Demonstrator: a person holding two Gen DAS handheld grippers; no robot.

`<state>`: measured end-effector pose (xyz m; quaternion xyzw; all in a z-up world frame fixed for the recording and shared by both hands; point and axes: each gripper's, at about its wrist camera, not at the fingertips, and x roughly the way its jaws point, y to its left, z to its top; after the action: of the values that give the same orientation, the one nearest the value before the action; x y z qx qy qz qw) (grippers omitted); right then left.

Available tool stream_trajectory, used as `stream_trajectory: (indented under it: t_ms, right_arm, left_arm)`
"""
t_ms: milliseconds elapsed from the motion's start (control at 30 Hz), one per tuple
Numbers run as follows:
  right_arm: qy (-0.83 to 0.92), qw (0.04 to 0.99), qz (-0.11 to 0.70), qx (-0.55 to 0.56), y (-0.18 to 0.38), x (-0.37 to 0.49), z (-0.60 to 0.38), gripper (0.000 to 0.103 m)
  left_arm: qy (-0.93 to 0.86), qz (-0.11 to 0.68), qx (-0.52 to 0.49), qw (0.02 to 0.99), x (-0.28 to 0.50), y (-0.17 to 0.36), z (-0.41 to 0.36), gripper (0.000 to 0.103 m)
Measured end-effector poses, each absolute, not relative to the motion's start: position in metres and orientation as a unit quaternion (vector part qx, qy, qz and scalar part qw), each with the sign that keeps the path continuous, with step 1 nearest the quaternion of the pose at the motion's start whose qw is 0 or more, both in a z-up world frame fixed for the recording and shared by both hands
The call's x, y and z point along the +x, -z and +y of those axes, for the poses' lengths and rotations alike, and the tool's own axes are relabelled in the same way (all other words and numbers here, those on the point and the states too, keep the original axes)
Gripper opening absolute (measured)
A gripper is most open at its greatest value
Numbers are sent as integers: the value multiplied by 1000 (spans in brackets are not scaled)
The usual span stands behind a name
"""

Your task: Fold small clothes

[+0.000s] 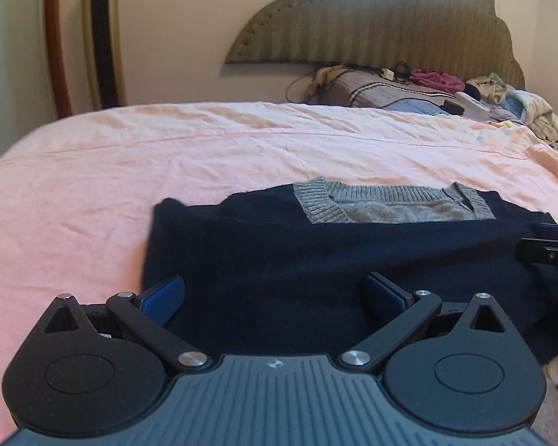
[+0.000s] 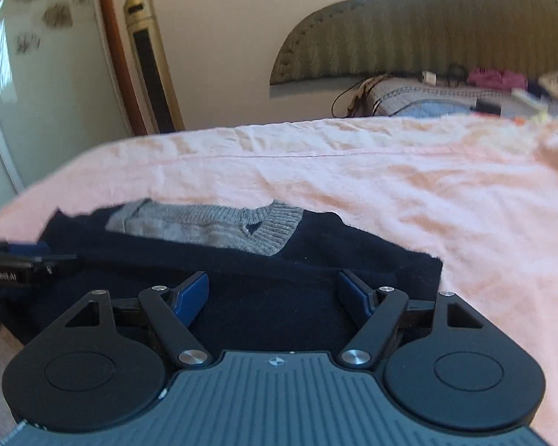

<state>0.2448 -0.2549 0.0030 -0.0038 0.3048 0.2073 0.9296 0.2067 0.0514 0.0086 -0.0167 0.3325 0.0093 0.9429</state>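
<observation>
**Both grippers over near hem, jaws wide**

Left gripper and right gripper: blue pads spread wide, holding nothing. Navy sweater lies directly under both, running toward 12 o'clock; grey ribbed collar at far end. Long axis runs 9 to 3. Soft fine knit on wrinkled pink bedsheet. Neither arm looks nearer

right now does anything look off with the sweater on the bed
Mostly tidy: the navy sweater lies folded on the pink sheet. Its left corner curls up unevenly, and clutter crowds the headboard end.
</observation>
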Motion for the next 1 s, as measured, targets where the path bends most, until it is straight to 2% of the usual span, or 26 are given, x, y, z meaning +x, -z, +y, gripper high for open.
stream_trajectory:
  t_ms: [133, 267, 300, 433, 567, 633, 667, 867, 1000]
  right_arm:
    - [-254, 921, 294, 35, -23, 188, -258, 103]
    - [-220, 910, 349, -29, 7, 176, -252, 103]
    - [-217, 917, 331, -50, 10, 172, -254, 103]
    - [-183, 921, 343, -22, -2, 160, -267, 97]
    - [-237, 912, 335, 2, -10, 117, -253, 103]
    - [-252, 898, 359, -34, 7, 105, -239, 103]
    - [-250, 905, 335, -80, 15, 94, -234, 103]
    - [-208, 912, 351, -39, 7, 92, -276, 102]
    - [-216, 919, 328, 43, -11, 73, -320, 103]
  left_arm:
    - [68, 319, -37, 944, 147, -23, 44, 103]
    - [77, 355, 29, 931, 130, -2, 28, 103]
    - [77, 362, 23, 929, 130, -5, 32, 103]
    - [44, 380, 21, 924, 113, -11, 49, 103]
    - [87, 375, -18, 923, 79, -15, 49, 103]
    - [89, 375, 13, 923, 69, -9, 39, 103]
    - [85, 362, 49, 927, 62, -3, 34, 103]
    - [45, 367, 25, 929, 38, -13, 58, 103]
    - [49, 351, -22, 935, 11, -21, 80, 103]
